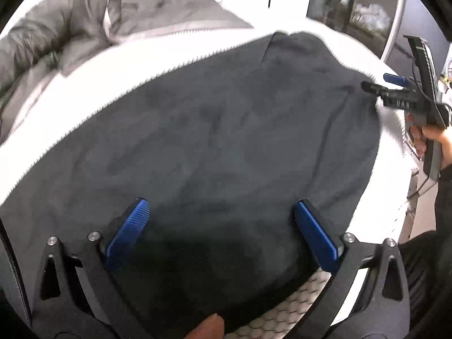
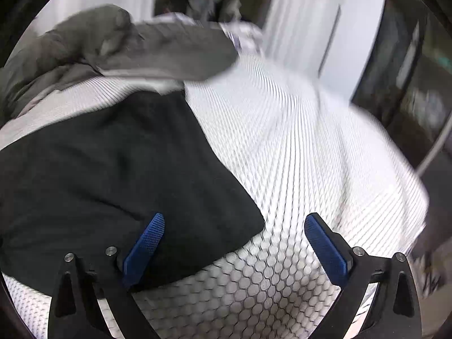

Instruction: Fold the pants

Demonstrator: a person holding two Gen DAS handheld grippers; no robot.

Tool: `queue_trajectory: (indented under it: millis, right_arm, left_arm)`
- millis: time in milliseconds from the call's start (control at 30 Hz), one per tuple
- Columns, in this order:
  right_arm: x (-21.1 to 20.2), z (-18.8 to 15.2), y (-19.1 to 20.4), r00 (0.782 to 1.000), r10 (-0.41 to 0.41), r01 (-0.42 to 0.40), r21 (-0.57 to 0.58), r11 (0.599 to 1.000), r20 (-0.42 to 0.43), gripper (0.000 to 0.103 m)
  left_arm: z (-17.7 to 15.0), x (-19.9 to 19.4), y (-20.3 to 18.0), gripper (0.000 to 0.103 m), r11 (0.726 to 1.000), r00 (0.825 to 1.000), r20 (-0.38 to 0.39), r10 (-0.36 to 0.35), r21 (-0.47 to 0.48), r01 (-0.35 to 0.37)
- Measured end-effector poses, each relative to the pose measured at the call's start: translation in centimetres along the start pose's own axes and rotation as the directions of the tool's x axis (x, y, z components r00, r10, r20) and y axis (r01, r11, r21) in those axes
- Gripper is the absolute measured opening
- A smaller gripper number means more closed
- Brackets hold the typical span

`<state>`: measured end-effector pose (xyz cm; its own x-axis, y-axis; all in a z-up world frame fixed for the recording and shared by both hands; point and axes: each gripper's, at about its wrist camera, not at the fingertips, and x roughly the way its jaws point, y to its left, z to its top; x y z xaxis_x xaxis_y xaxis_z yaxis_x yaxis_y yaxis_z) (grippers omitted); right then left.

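1. Right up close, the left claw (image 1: 221,236) has its two blue fingers (image 1: 128,233) spread wide, with nothing between them. It hangs over the dark pants (image 1: 214,130).
2. Under it, the pants lie spread out flat on a bed (image 1: 118,70) with a white cover. The cover has a honeycomb pattern.
3. The right claw (image 2: 234,247) is spread wide too and holds nothing. One blue finger is over the near corner of the pants (image 2: 113,169) and the other is over the bare white cover (image 2: 296,155).
4. In the left view, the right claw (image 1: 378,83) sits at the far right edge of the pants, and a hand (image 1: 429,138) grips its handle.
5. Farther back, a grey blanket (image 1: 65,34) lies bunched up on the bed, past the pants.
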<state>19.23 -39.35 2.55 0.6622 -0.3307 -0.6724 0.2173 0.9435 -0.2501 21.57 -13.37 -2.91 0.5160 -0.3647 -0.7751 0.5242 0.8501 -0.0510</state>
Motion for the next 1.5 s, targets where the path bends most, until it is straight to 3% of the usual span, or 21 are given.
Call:
queue_trajectory:
  millis: [100,200,233,267,300,367,433,467,500,600,700,800,867,1033,1067,1133,1167,1200,1300,1400,1500]
  right_arm:
    - [-3.0,1.8,3.3,0.985,0.141,-0.139,-0.022,0.99,0.101,0.101]
    - [-1.9,2.5,8.6,0.934,0.356,-0.353,-0.079,0.932,0.032,0.101]
    - [-1.1,2.3,10.1,0.925,0.381,-0.379,-0.123,0.917,-0.013,0.101]
    - [-0.2,2.1,12.0,0.926,0.373,-0.378,-0.177,0.908,-0.064,0.101]
    - [1.3,1.0,13.6,0.94,0.321,-0.34,-0.24,0.909,-0.117,0.1]
    - [3.9,1.3,13.1,0.958,0.247,-0.279,-0.274,0.92,-0.147,0.1]
    - [3.7,1.6,9.8,0.95,0.279,-0.3,-0.163,0.94,-0.138,0.081]
    - [3.4,1.8,8.3,0.95,0.281,-0.298,-0.124,0.946,-0.14,0.061]
    - [3.6,1.9,7.3,0.955,0.261,-0.277,-0.11,0.954,-0.142,0.052]
    - [2.1,0.7,7.4,0.963,0.243,-0.258,-0.134,0.957,-0.118,0.053]
    - [2.8,1.1,8.2,0.978,0.191,-0.205,-0.201,0.958,-0.086,0.071]
    - [1.2,1.6,11.1,0.964,0.263,-0.266,-0.253,0.93,-0.045,0.078]
    - [1.4,1.9,13.3,0.951,0.304,-0.304,-0.306,0.902,-0.048,0.08]
    - [6.6,2.9,17.4,0.952,0.261,-0.3,-0.315,0.9,-0.16,0.081]
    - [7.1,3.4,16.6,0.963,0.222,-0.26,-0.302,0.917,-0.154,0.081]
    - [8.3,4.2,14.3,0.994,0.033,-0.062,-0.285,0.956,-0.105,0.082]
    - [10.1,5.1,12.5,0.991,-0.102,0.075,-0.272,0.96,-0.087,0.085]
    - [11.2,5.3,10.4,0.979,-0.177,0.15,-0.225,0.963,-0.103,0.086]
    - [10.7,5.3,7.1,0.991,-0.034,0.025,-0.065,0.998,-0.131,0.086]
    - [7.6,6.0,9.1,0.997,0.052,-0.06,-0.128,0.99,-0.064,0.086]
    - [6.7,7.3,13.8,0.974,0.219,-0.227,-0.206,0.952,-0.063,0.088]
  left_arm:
    - [1.2,-0.2,-0.1,0.103,1.0,0.999,0.042,0.001,-0.029,0.0]
    - [2.2,2.6,0.6,0.103,0.994,0.998,-0.023,0.054,-0.096,-0.056]
    - [2.2,3.6,0.9,0.103,0.991,0.997,-0.052,0.056,-0.119,-0.062]
    - [2.3,4.5,1.2,0.103,0.989,0.996,-0.073,0.053,-0.138,-0.063]
    - [2.3,4.9,1.4,0.103,0.988,0.995,-0.086,0.05,-0.144,-0.062]
    - [2.2,4.9,1.7,0.103,0.988,0.994,-0.089,0.058,-0.135,-0.069]
    - [2.0,4.6,2.1,0.103,0.99,0.995,-0.081,0.056,-0.128,-0.066]
    - [2.0,4.5,2.3,0.103,0.989,0.995,-0.079,0.057,-0.13,-0.067]
    - [1.8,4.3,2.6,0.103,0.989,0.996,-0.075,0.037,-0.141,-0.048]
    - [1.6,4.2,3.0,0.103,0.99,0.996,-0.078,0.042,-0.131,-0.052]
    - [2.0,3.8,2.9,0.103,0.99,0.995,-0.074,0.061,-0.123,-0.07]
    - [2.8,2.3,2.4,0.103,0.993,0.997,0.012,0.071,-0.099,-0.069]
    - [3.8,2.6,2.5,0.103,0.993,0.997,0.028,0.077,-0.097,-0.074]
    - [4.5,6.7,5.1,0.1,0.973,0.98,-0.11,0.163,-0.145,-0.179]
    - [4.3,6.8,5.5,0.1,0.973,0.982,-0.103,0.159,-0.15,-0.173]
    - [4.0,6.3,6.4,0.1,0.972,0.981,-0.101,0.167,-0.15,-0.181]
    - [3.8,6.1,6.8,0.101,0.968,0.977,-0.101,0.189,-0.145,-0.203]
    - [3.6,6.1,7.1,0.101,0.967,0.976,-0.102,0.193,-0.149,-0.206]
    - [3.4,5.6,8.0,0.099,0.963,0.98,-0.103,0.168,-0.194,-0.185]
    - [4.2,4.3,7.8,0.095,0.966,0.986,-0.069,0.154,-0.201,-0.165]
    - [5.2,3.8,7.5,0.095,0.97,0.99,-0.033,0.135,-0.202,-0.138]
